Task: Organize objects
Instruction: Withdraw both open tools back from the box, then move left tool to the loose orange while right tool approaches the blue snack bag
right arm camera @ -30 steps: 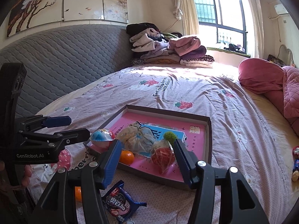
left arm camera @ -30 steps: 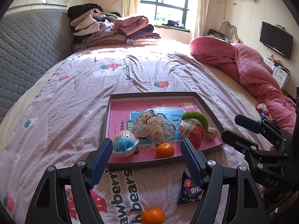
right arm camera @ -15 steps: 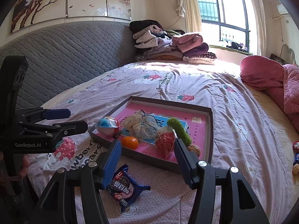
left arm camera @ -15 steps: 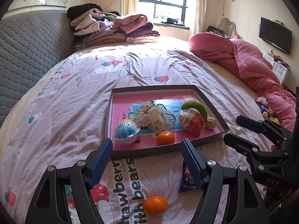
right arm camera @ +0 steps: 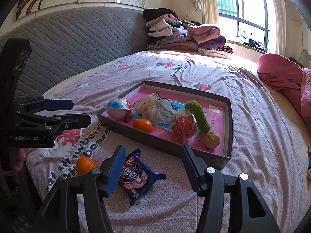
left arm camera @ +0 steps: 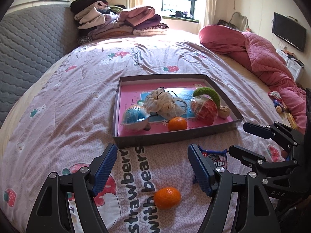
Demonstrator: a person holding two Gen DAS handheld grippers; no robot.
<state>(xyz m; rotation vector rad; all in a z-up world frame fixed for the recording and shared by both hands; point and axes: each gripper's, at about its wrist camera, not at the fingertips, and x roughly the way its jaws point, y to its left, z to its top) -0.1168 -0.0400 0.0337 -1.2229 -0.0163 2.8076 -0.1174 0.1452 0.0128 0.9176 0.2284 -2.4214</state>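
While both tools gape empty, a loose orange [left arm camera: 167, 197] lies between the left tool [left arm camera: 151, 167] fingers

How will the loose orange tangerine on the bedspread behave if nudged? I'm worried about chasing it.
The small round orange tangerine will probably roll, being nearly spherical with smooth skin. The soft pink strawberry-print bedspread should slow it. It looks firm, so the open left tongs can likely pinch it without squashing.

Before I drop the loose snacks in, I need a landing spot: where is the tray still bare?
The tray floor is bare along its far wall and in the left strip beside the blue capsule ball. The near half is crowded: mesh pouch, orange, red ball, walnut.
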